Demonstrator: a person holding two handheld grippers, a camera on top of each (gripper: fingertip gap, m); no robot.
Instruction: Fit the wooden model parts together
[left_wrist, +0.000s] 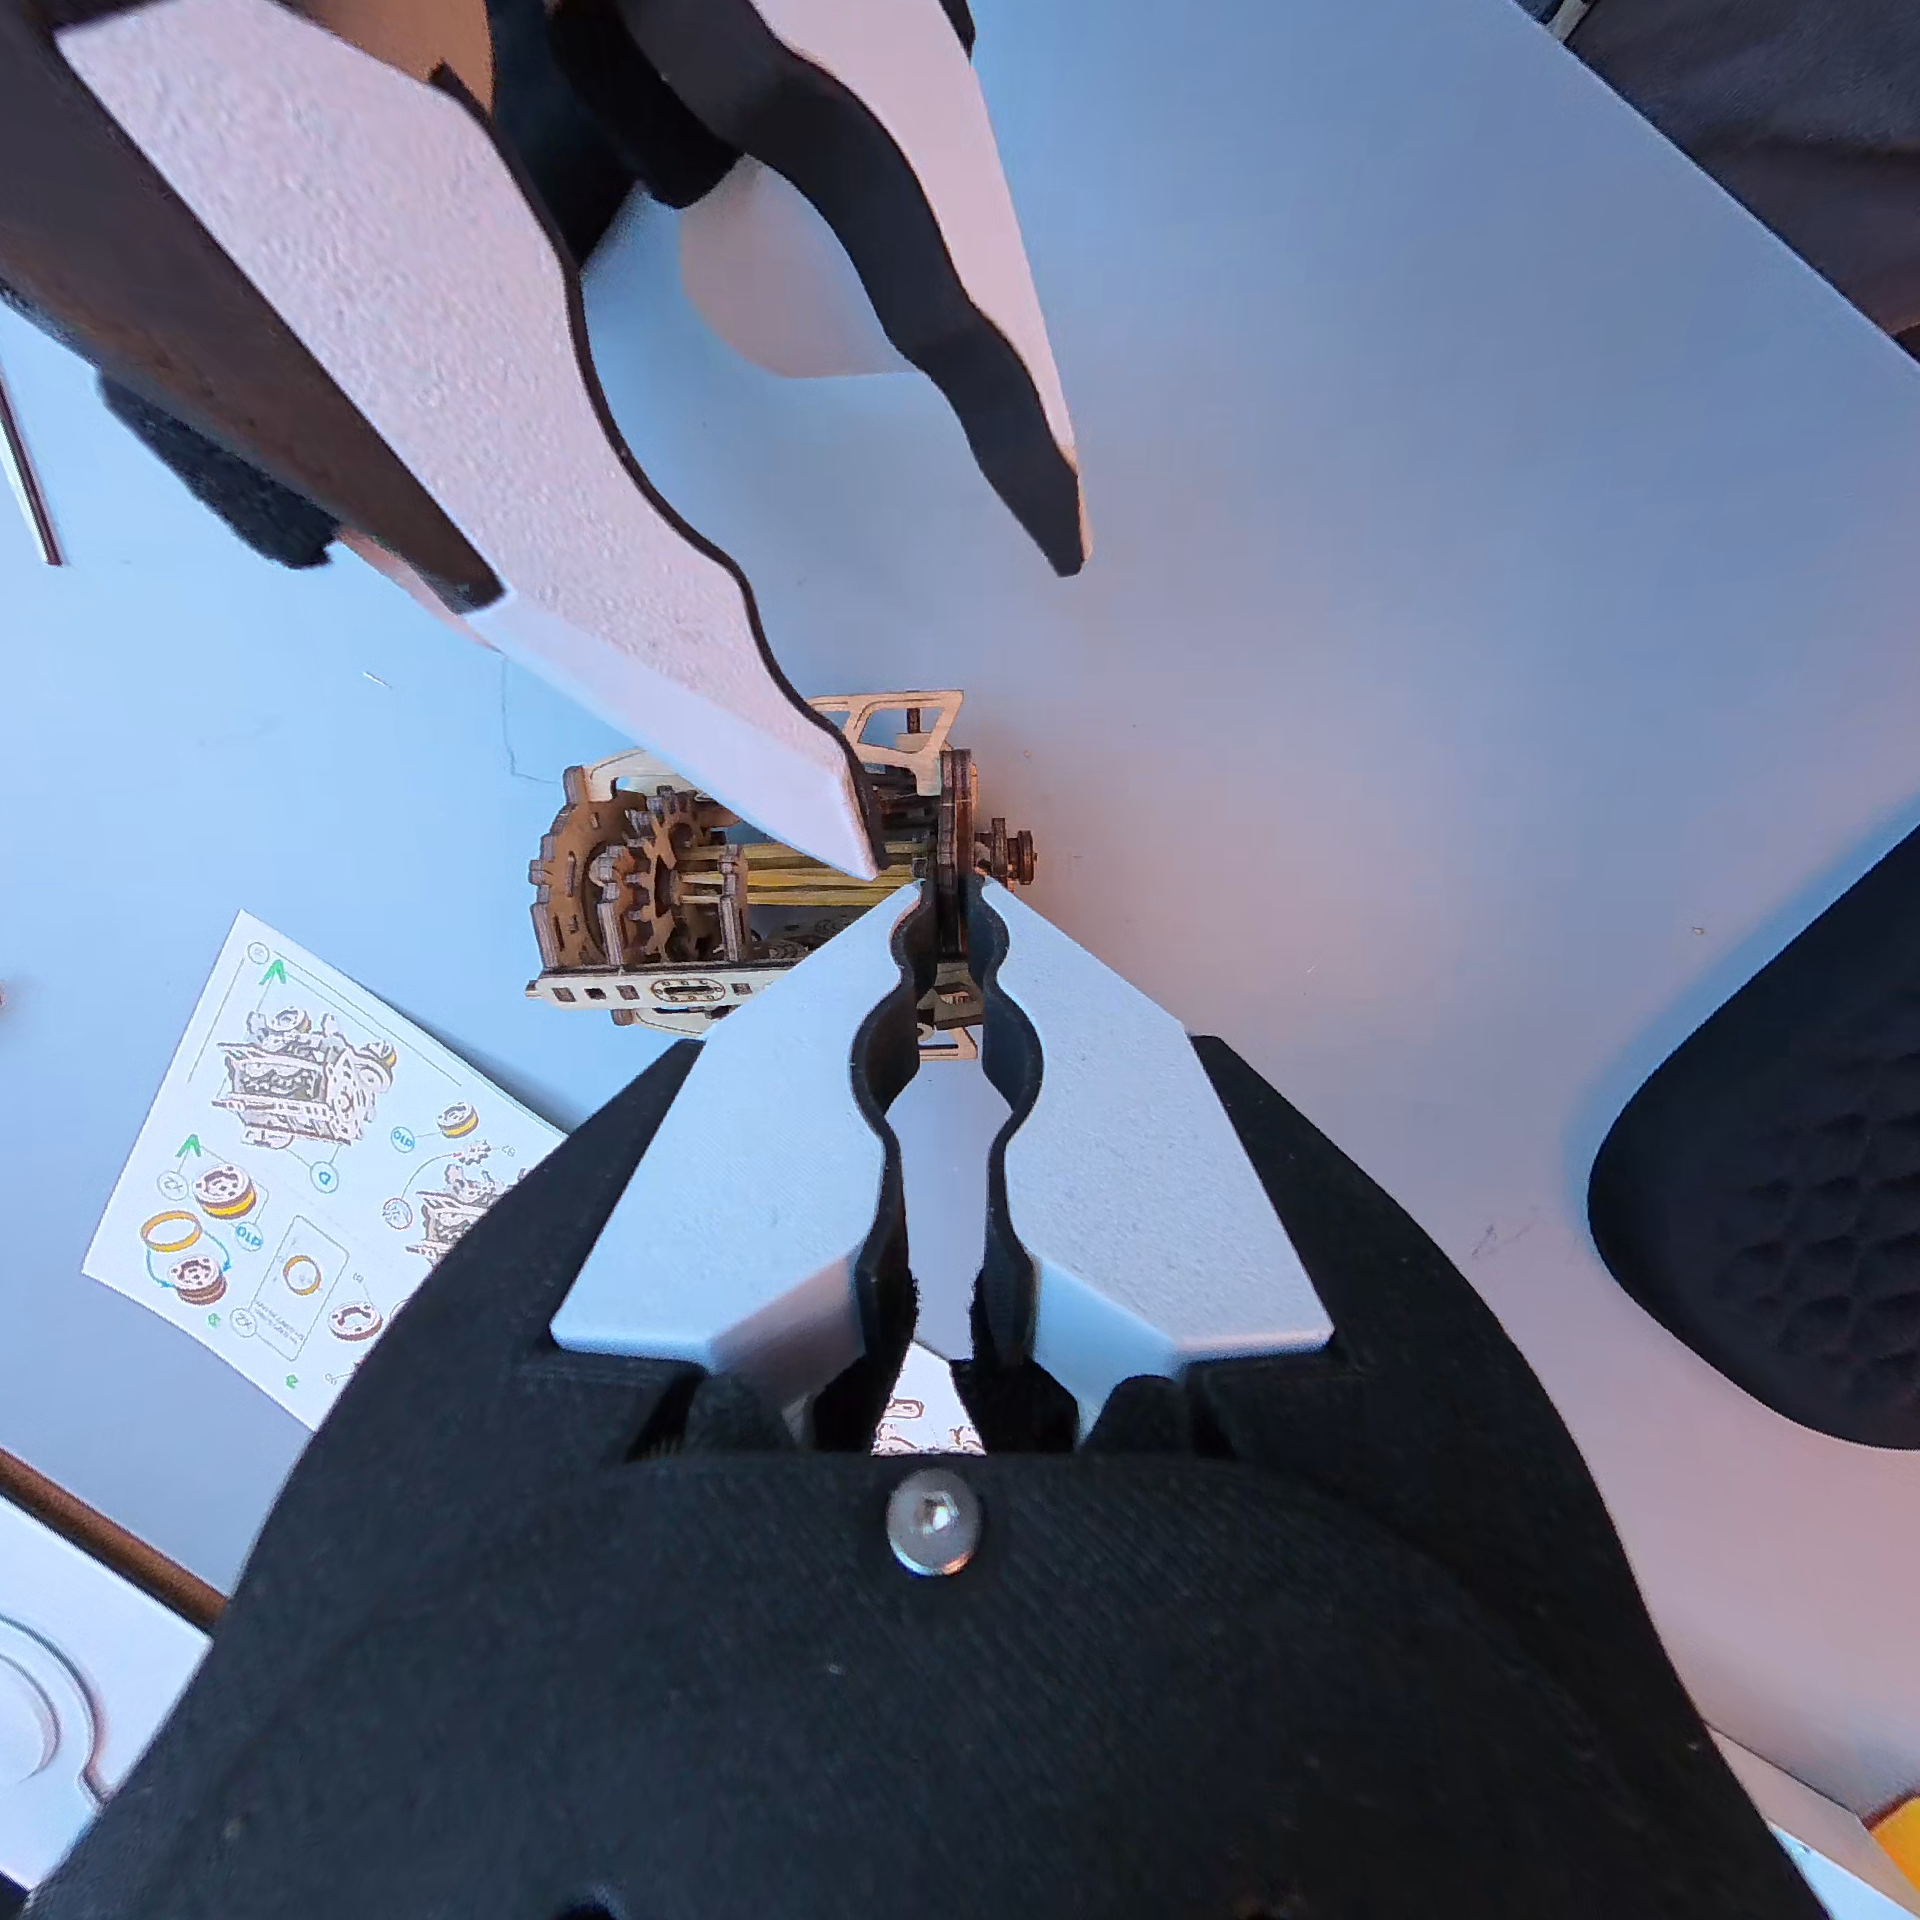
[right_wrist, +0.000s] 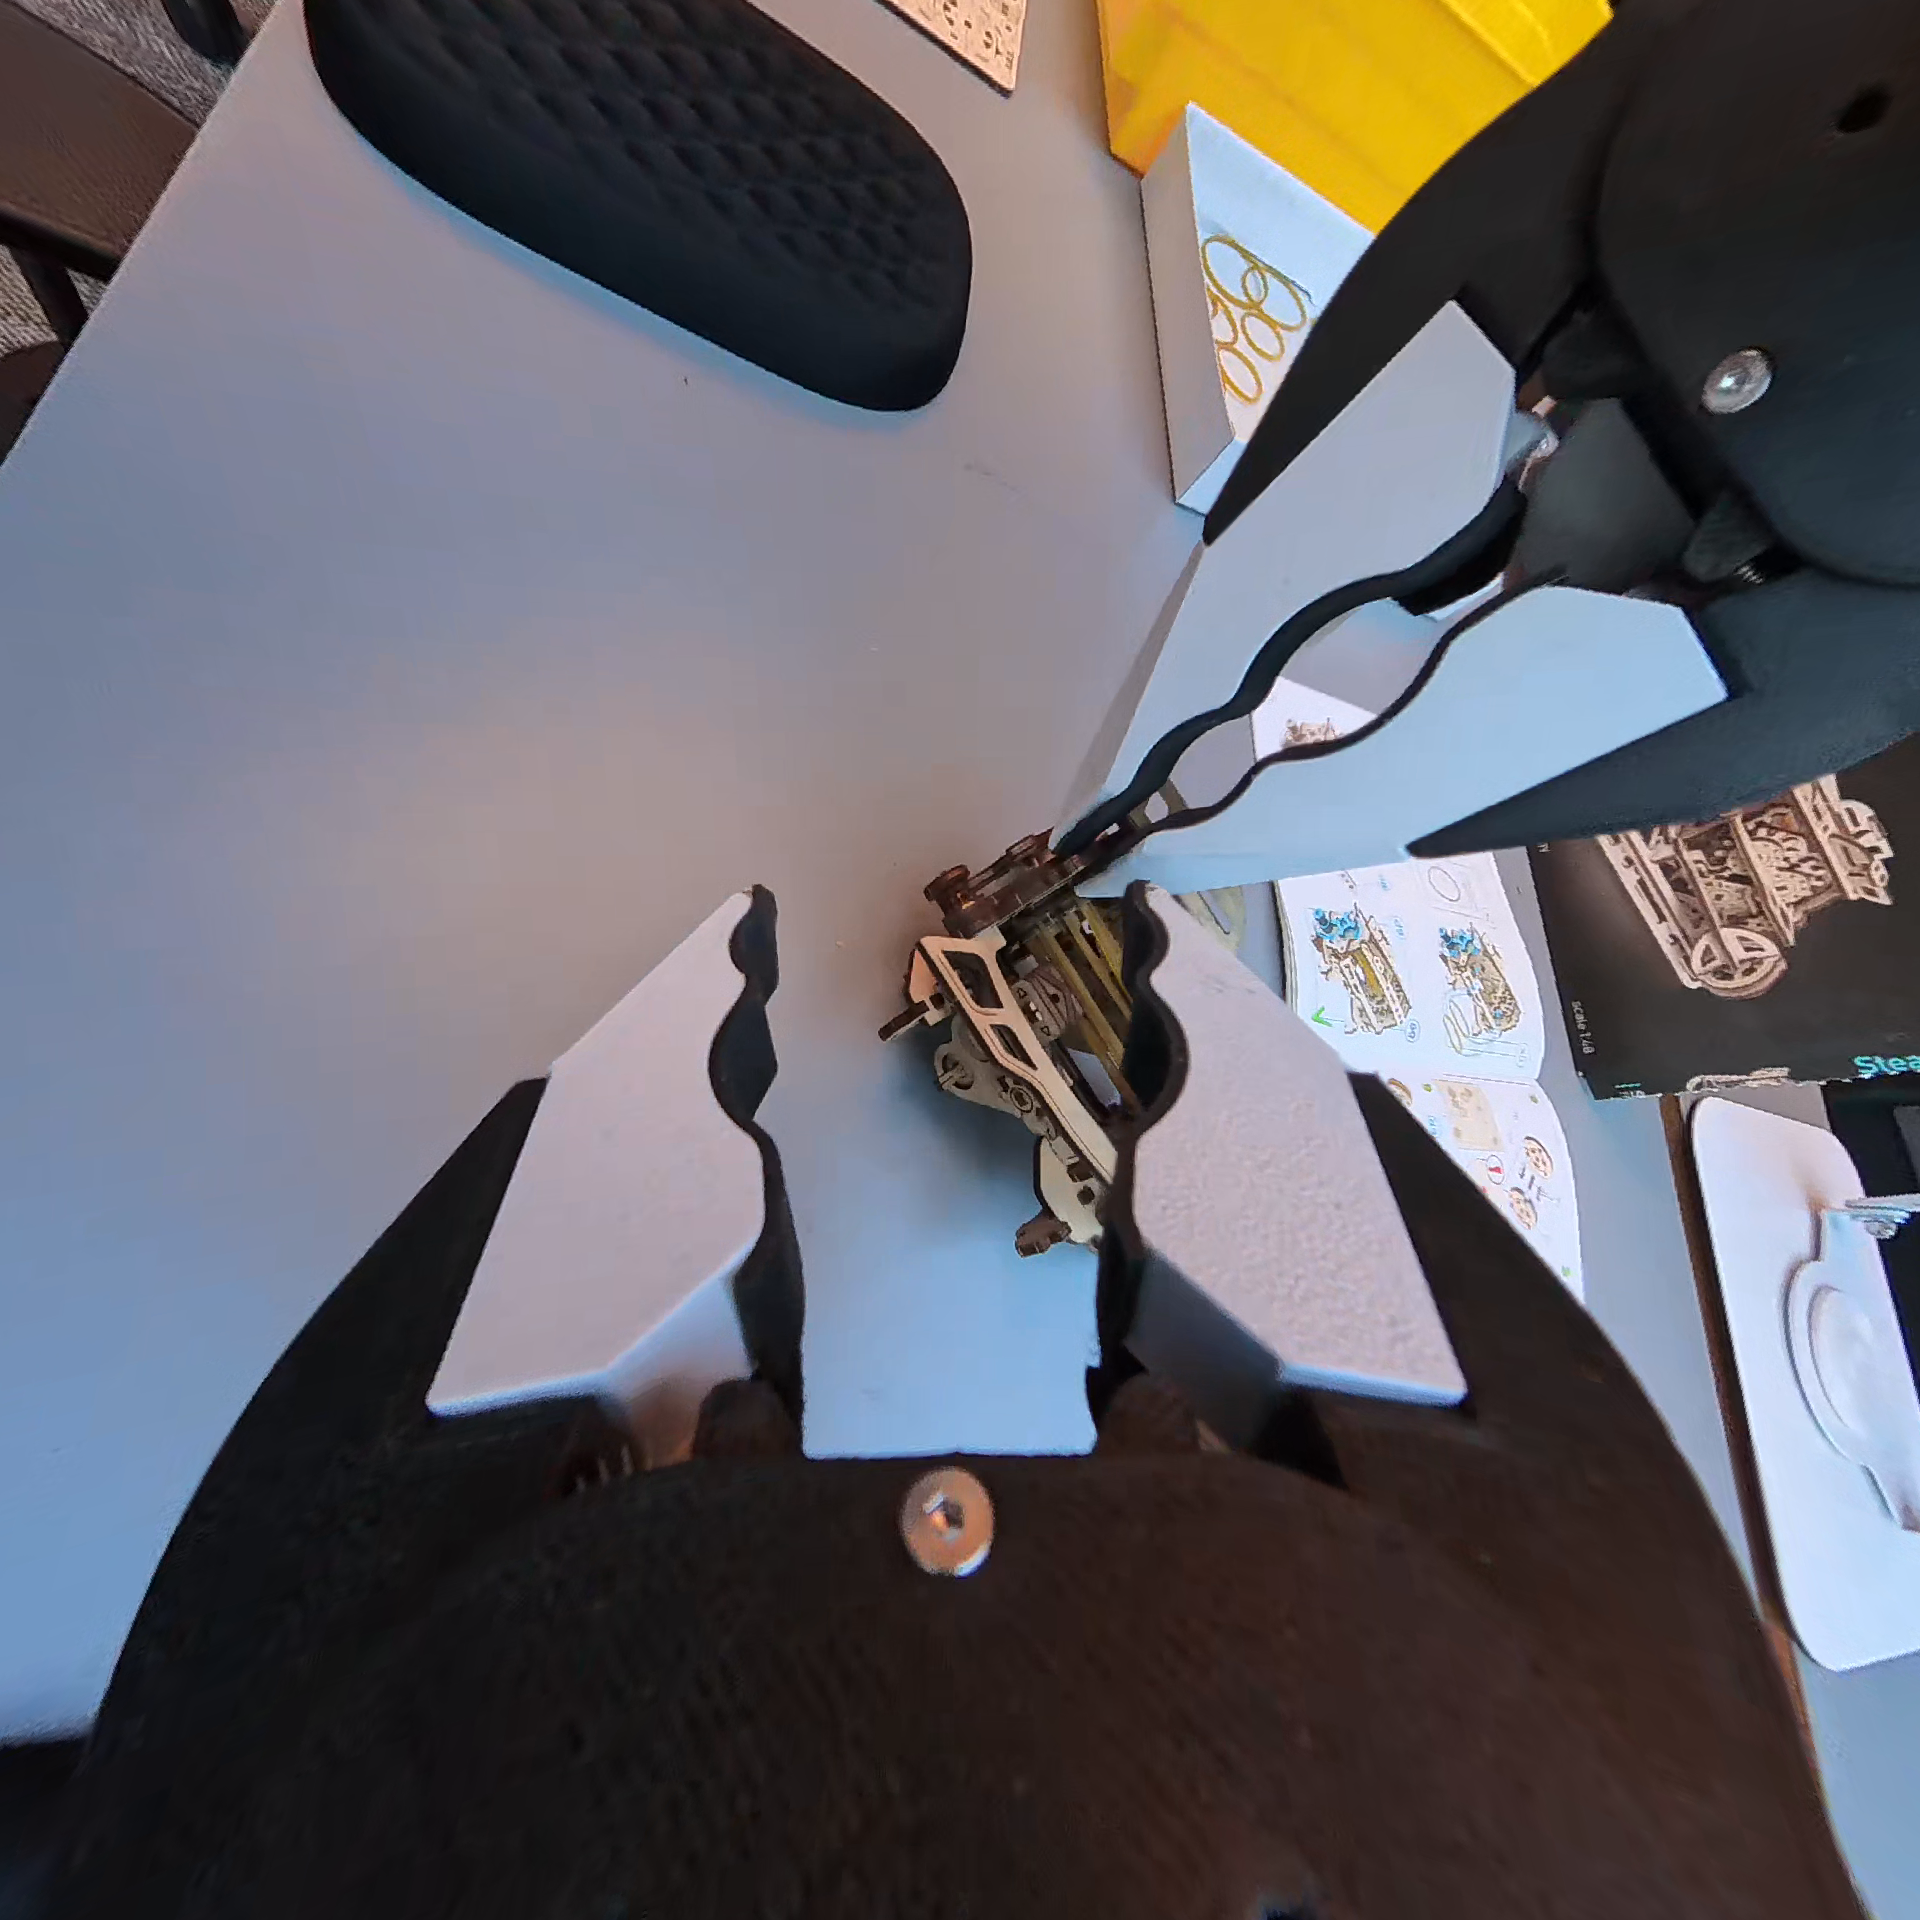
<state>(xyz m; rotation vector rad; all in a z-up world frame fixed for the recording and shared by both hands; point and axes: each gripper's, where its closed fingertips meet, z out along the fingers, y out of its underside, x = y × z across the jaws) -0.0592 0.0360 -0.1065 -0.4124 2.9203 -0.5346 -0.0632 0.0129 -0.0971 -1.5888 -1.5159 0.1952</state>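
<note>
A small wooden gear model (left_wrist: 644, 894) lies on the grey table (left_wrist: 1351, 520), with light side frames, dark cogs and yellow rods. My left gripper (left_wrist: 954, 894) is shut on the dark round plate at the model's right end. My right gripper (left_wrist: 966, 707) reaches in from the upper left, open, with one fingertip (left_wrist: 857, 831) against the model's top. In the right wrist view the model (right_wrist: 997, 1039) sits beside the right gripper's (right_wrist: 951, 904) right-hand finger (right_wrist: 1226, 1143). The other finger stands apart. The left gripper (right_wrist: 1081, 857) pinches the model's far end.
A printed instruction sheet (left_wrist: 291, 1164) lies left of the model; it also shows in the right wrist view (right_wrist: 1423, 977). A black padded rest (right_wrist: 644, 187), a yellow box (right_wrist: 1299, 83), a white box (right_wrist: 1226, 312), a black booklet (right_wrist: 1725, 935) and a white tray (right_wrist: 1787, 1351) ring the work area. Less than 4 cm separates the two grippers' tips. The black padded rest (right_wrist: 644, 187) is about 20 cm from both grippers' fingertips.
</note>
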